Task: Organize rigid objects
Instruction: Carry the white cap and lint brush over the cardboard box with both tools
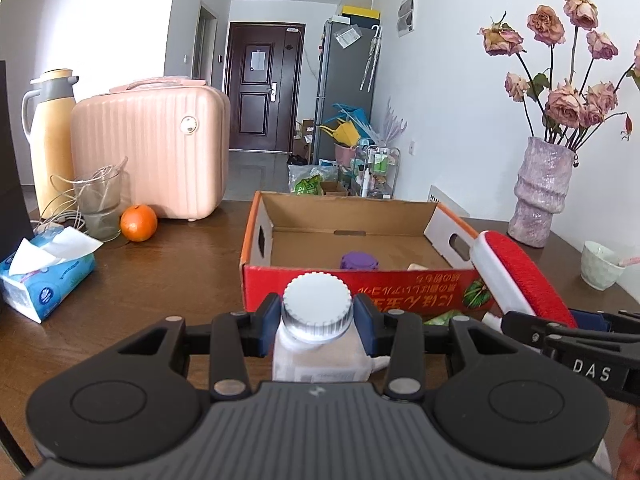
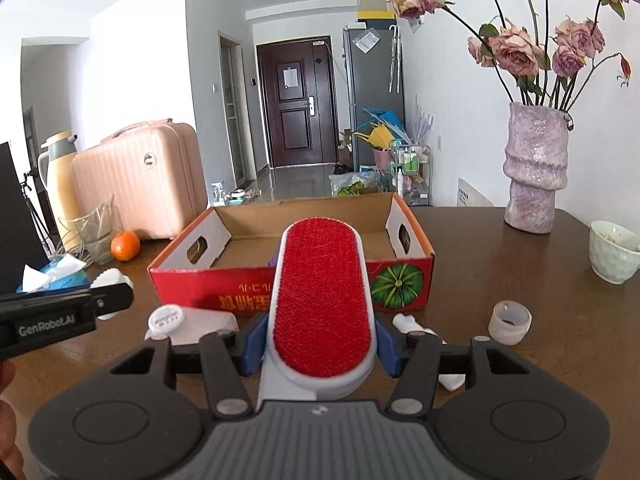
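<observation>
My left gripper (image 1: 317, 320) is shut on a white bottle (image 1: 320, 352) with a ribbed white cap, held upright just in front of the red cardboard box (image 1: 360, 292). A purple lid (image 1: 359, 261) and a pale object lie inside the box. My right gripper (image 2: 318, 344) is shut on a red-faced lint brush (image 2: 320, 292) with a white frame, raised before the same box (image 2: 256, 296). That brush (image 1: 520, 276) shows at the right of the left wrist view. A flat white bottle (image 2: 188, 322), a small white cup (image 2: 510, 322) and a white tube (image 2: 416, 326) lie on the table.
A pink suitcase (image 1: 148, 148), a yellow thermos (image 1: 50, 136), a glass (image 1: 100, 204), an orange (image 1: 138, 223) and a tissue pack (image 1: 44, 272) stand at the left. A purple vase of dried roses (image 2: 534, 168) and a pale bowl (image 2: 614, 252) stand at the right.
</observation>
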A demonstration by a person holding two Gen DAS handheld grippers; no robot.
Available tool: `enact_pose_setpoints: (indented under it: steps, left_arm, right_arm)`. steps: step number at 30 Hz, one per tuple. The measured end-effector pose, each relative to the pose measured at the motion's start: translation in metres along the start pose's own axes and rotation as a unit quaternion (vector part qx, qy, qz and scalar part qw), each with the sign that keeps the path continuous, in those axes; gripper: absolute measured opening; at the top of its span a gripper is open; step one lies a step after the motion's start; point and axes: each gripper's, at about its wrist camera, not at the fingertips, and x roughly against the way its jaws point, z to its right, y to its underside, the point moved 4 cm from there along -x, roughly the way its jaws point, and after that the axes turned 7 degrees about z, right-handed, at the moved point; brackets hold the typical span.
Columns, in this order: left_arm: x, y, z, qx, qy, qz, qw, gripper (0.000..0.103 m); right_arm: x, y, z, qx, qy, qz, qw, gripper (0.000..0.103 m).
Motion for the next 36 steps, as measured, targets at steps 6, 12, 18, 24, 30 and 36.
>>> enact_pose_setpoints:
  steps: [6,12,18,24,30,36]
  left_arm:
    - [-0.013,-0.016,0.008,0.006,-0.002,0.011,0.9999,0.041]
    - [-0.033,-0.031,0.012,0.020,-0.009,0.014,0.9997,0.041]
    - [-0.054,-0.046,0.016,0.026,-0.022,0.017,0.9993,0.041]
    - [-0.077,-0.056,0.016,0.033,-0.032,0.013,0.9989,0.041]
    - [-0.099,-0.059,0.017,0.031,-0.039,0.001,0.9988,0.041]
    - [-0.117,-0.062,0.018,0.026,-0.044,-0.009,0.9987,0.041]
  right_arm:
    - [-0.012,-0.015,-0.001,-0.001,0.004,0.006,1.000,0.055]
    - [-0.030,-0.028,0.002,-0.008,0.007,0.002,1.000,0.055]
    - [-0.051,-0.042,0.004,-0.008,0.006,0.000,1.000,0.055]
    - [-0.073,-0.056,0.006,-0.014,0.008,-0.001,1.000,0.055]
    - [-0.097,-0.065,0.009,-0.019,0.012,-0.011,1.000,0.055]
    - [-0.118,-0.070,0.011,-0.021,0.017,-0.020,0.999,0.055]
